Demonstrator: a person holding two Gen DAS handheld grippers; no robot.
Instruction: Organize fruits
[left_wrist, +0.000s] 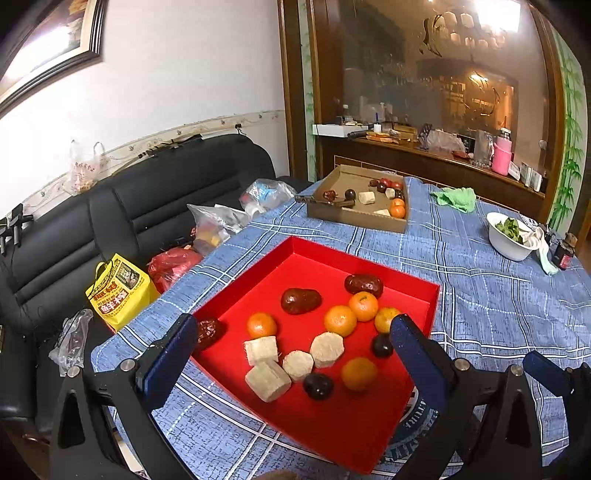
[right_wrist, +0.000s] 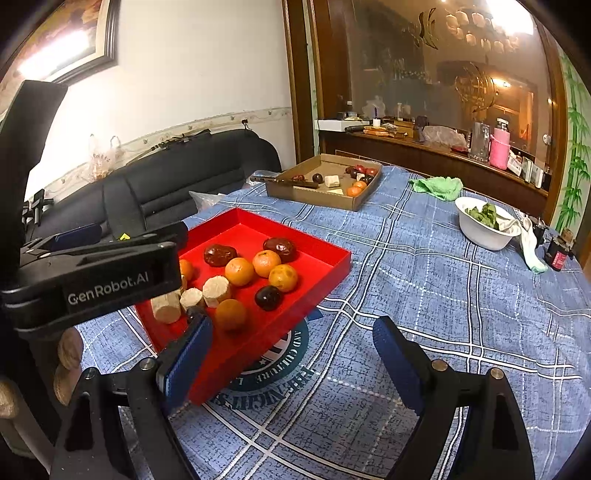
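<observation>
The desk (left_wrist: 480, 295), under a blue checked cloth, carries two containers, and the job looks to be at a pause between picks: neither tool holds a fruit. The red tray (left_wrist: 306, 266) lies near, just in front of both tools; the brown box (left_wrist: 354, 218) sits far, toward the wall, well apart from it. A white bowl (left_wrist: 506, 243) of greens stands at the far right and seems no part of the sorting. In the tray lie three dates (left_wrist: 300, 301) toward its far and left sides, five oranges (left_wrist: 364, 305) mostly in a cluster at the middle right, four pale cut chunks (left_wrist: 267, 380) bunched near the front, and two dark plums (left_wrist: 318, 386) among them. The box holds a smaller mix of the same kinds, too small to count surely. The left tool (left_wrist: 295, 339) hangs over the tray's near edge, released, its jaws wide with the chunks and oranges in the gap but nothing pressed. The right tool (right_wrist: 291, 354) is released too, wide over the tray's near right corner and the bare cloth. The next move, I judge, calls for choosing one fruit, lowering a tool around it alone, and clenching without nudging its close neighbours, which lie touching.
</observation>
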